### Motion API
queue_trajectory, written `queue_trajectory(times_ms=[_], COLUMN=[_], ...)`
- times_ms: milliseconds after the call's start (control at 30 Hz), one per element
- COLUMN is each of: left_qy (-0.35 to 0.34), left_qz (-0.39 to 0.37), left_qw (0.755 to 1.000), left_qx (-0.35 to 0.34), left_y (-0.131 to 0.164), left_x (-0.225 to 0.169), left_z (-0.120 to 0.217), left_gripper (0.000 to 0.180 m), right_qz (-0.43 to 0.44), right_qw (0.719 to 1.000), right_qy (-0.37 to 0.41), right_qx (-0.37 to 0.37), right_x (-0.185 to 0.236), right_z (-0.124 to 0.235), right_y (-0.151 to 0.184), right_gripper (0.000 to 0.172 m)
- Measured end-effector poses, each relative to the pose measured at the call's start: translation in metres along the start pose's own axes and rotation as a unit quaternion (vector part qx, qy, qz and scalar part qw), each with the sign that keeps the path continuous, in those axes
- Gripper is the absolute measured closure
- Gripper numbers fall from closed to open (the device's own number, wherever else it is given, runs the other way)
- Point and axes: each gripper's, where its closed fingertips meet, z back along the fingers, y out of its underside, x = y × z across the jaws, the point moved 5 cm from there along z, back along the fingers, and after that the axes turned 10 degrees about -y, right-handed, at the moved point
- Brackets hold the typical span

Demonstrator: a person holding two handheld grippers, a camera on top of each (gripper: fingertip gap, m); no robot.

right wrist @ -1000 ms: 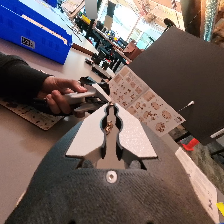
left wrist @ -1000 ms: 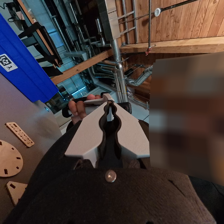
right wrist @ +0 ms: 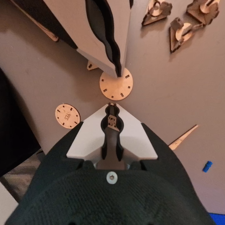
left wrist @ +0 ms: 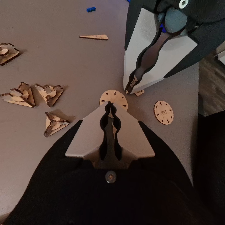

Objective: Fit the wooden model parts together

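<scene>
1. Pinching a small flat wooden piece (right wrist: 112, 120) with cut-out slots, the right gripper (right wrist: 112, 104) has its jaws narrowed onto the piece's two faces. A pale tab of the piece shows just past the tips.
2. The left gripper (left wrist: 110, 102) has its jaws drawn fully together with nothing between them. Its tips rest on the top face of a slotted wooden disc (left wrist: 116, 97), close to the rim.
3. The disc lies flat on the grey counter (left wrist: 60, 60). The right gripper's tips stand just beside its rim and appear not to touch it.
4. Handling, as a judgement: a piece this thin, gripped on its faces, can pivot in the jaws, so the squeeze should be steady and any motion slow. The left tips press off-centre on the disc, so the push should go straight down or the disc may tip or slide.
5. Pose: both grippers point steeply down at the counter and face each other across the disc. In the left wrist view the right gripper leans in from the upper right.
6. Surroundings: a second disc with engraved writing (left wrist: 164, 112) lies near the right gripper, apart from the first. Triangular wooden assemblies (left wrist: 48, 96) sit well off to the left. A tapered wooden stick (left wrist: 93, 37) and a small blue peg (left wrist: 91, 9) lie farther out.
</scene>
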Motion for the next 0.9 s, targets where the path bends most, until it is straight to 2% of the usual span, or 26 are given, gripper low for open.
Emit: queue_trajectory(times_ms=[100, 367, 900], left_qy=[-0.012, 0.007, 0.032], left_qz=[-0.001, 0.028, 0.077], left_qw=[1.000, 0.999, 0.996], left_qx=[0.028, 0.029, 0.029], left_y=[0.005, 0.006, 0.007], left_x=[0.001, 0.004, 0.007], left_z=[-0.005, -0.005, -0.004], left_gripper=[0.180, 0.180, 0.180], right_qz=[0.005, -0.010, -0.048], right_qw=[1.000, 0.998, 0.994], right_qy=[-0.013, -0.014, -0.021], right_qx=[0.018, 0.065, 0.100], right_x=[0.003, -0.004, -0.005], right_z=[0.000, -0.005, -0.008], right_y=[-0.007, -0.014, -0.020], right_gripper=[0.168, 0.169, 0.169])
